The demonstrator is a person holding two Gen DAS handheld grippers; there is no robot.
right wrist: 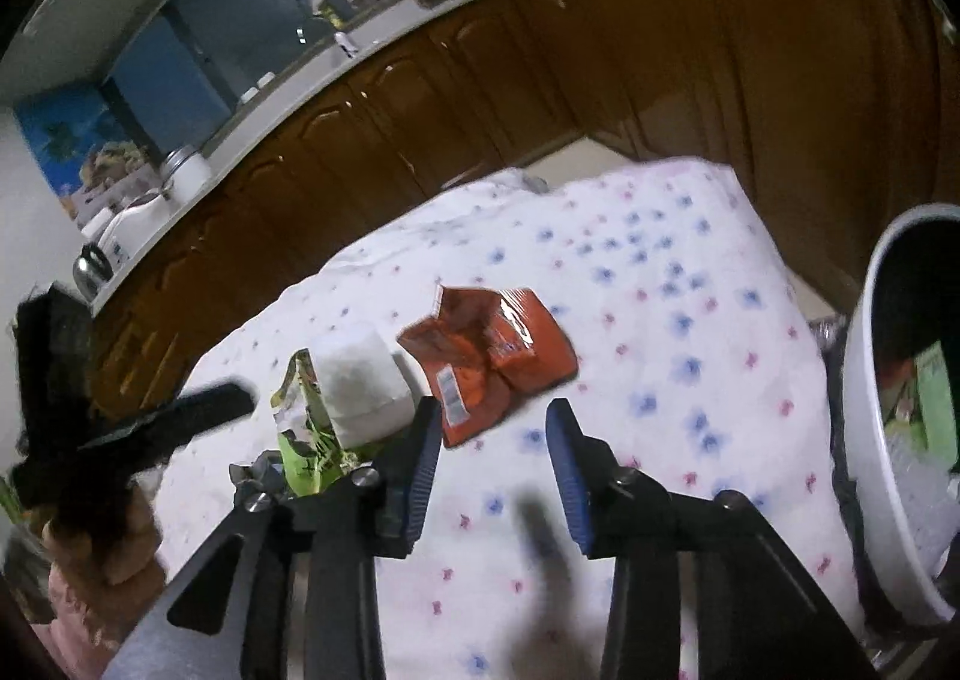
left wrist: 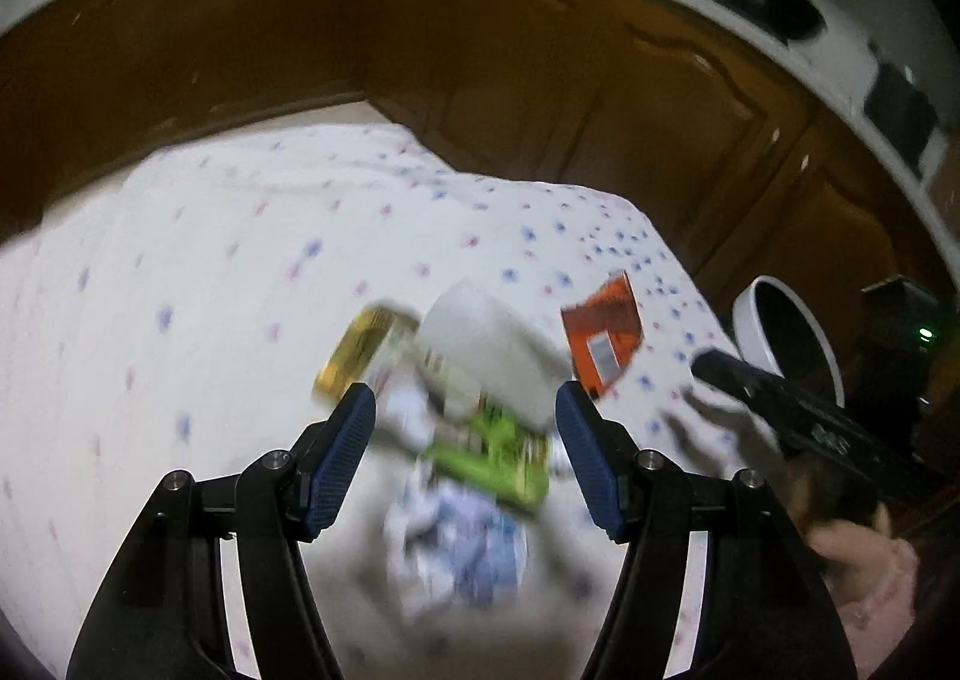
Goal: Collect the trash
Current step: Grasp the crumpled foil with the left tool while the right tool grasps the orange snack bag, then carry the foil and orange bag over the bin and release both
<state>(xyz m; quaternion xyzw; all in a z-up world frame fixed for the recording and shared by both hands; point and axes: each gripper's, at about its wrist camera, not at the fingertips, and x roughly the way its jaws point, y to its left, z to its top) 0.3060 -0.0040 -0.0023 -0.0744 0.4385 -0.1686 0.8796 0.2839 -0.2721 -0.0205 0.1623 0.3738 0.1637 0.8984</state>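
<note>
The left gripper stood with its jaws well apart and nothing pinched; between and just ahead of its blue pads lay a blurred heap of trash: a green wrapper, a white cup tipped on its side, a yellow packet off to the left pad's side, and crumpled white-and-blue paper nearer the wrist. An orange packet lay just past the right pad.

The right gripper also hung empty, jaws partly open over bare flowered cloth. The orange packet sat just ahead of its left pad, with the white cup and the green wrapper further to that side. Off to its right stood the white bin, with some green and pale rubbish already inside.

So the collecting looked partly done: some pieces binned, at least five left on the cloth, none yet gripped.
</note>
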